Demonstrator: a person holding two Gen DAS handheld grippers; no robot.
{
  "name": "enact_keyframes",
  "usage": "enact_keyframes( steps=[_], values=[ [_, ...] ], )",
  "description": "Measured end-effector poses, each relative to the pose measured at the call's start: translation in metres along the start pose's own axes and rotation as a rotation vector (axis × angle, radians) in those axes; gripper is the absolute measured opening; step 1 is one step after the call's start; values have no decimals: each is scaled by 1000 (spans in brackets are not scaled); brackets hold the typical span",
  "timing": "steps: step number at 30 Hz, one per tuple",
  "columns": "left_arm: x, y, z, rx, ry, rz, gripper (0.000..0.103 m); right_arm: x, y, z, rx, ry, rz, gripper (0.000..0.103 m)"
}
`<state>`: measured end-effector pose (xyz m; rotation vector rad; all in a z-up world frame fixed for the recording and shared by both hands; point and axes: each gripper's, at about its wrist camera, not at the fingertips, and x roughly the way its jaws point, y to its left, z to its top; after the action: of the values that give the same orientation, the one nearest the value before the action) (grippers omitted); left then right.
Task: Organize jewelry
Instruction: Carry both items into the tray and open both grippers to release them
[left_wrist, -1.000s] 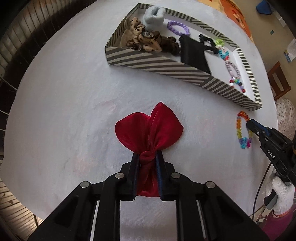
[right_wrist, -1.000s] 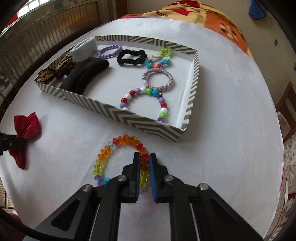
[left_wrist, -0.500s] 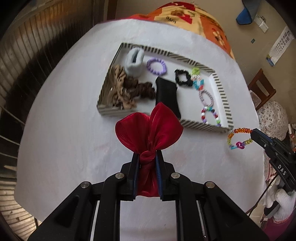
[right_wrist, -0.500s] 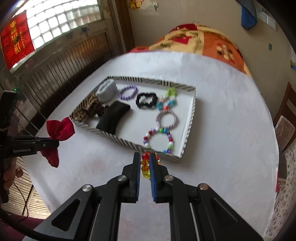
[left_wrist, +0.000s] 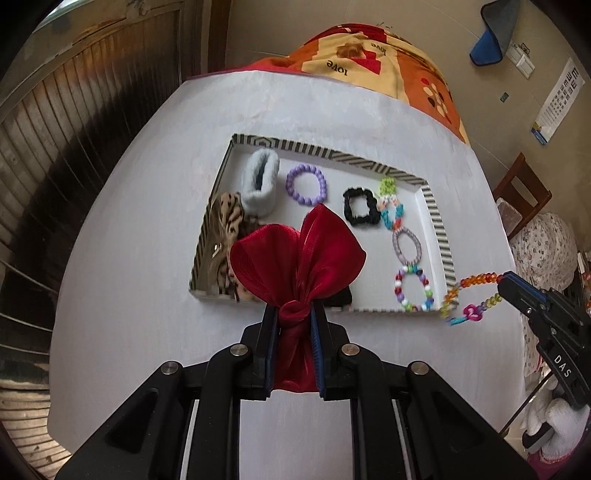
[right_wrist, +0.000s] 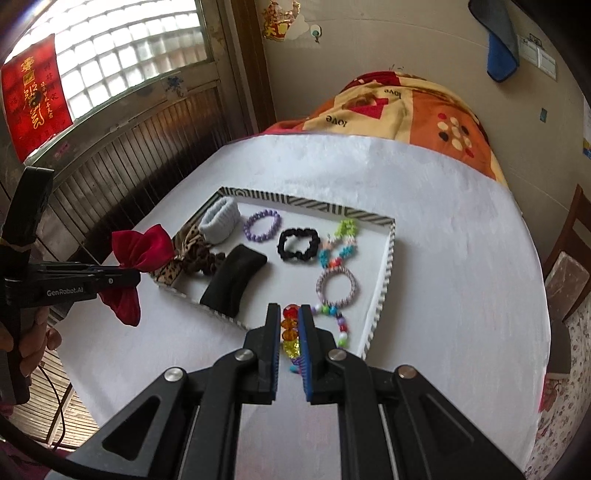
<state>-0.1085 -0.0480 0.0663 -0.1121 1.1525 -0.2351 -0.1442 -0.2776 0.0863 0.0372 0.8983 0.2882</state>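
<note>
My left gripper (left_wrist: 294, 314) is shut on the knot of a red satin bow (left_wrist: 299, 254), held in the air above the near edge of the striped tray (left_wrist: 437, 225). My right gripper (right_wrist: 289, 314) is shut on a rainbow bead bracelet (right_wrist: 290, 328), which hangs from it over the tray's near right corner. In the left wrist view the same bracelet (left_wrist: 469, 295) dangles from the right gripper (left_wrist: 504, 282) at the right. From the right wrist, the bow (right_wrist: 138, 251) and the left gripper (right_wrist: 131, 280) show at the left, beside the tray (right_wrist: 386, 266).
Inside the tray lie a pale blue scrunchie (left_wrist: 260, 184), a purple bead bracelet (left_wrist: 306, 184), a black scrunchie (left_wrist: 360, 206), a leopard-print scrunchie (left_wrist: 229, 218), a black clip (right_wrist: 234, 280) and several bead bracelets. The white table (left_wrist: 147, 258) ends at a bedspread (left_wrist: 388, 62); a chair (left_wrist: 521, 192) stands right.
Both grippers have risen from the table, lifting the bow and the rainbow bracelet clear of it. The tray now looks smaller and further below, and the bracelet hangs over its corner.
</note>
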Motion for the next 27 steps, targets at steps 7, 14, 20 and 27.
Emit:
enact_keyframes(
  steps=[7, 14, 20, 27],
  values=[
    [17, 4, 25, -24, 9, 22, 8, 43, 9, 22, -1, 38, 49, 10],
    [43, 7, 49, -42, 46, 40, 8, 99, 16, 34, -10, 88, 78, 9],
    [76, 2, 65, -31, 91, 64, 8, 145, -17, 21, 70, 187, 66, 10],
    [116, -1, 80, -32, 140, 107, 8, 161, -29, 12, 75, 215, 56, 10]
  ],
)
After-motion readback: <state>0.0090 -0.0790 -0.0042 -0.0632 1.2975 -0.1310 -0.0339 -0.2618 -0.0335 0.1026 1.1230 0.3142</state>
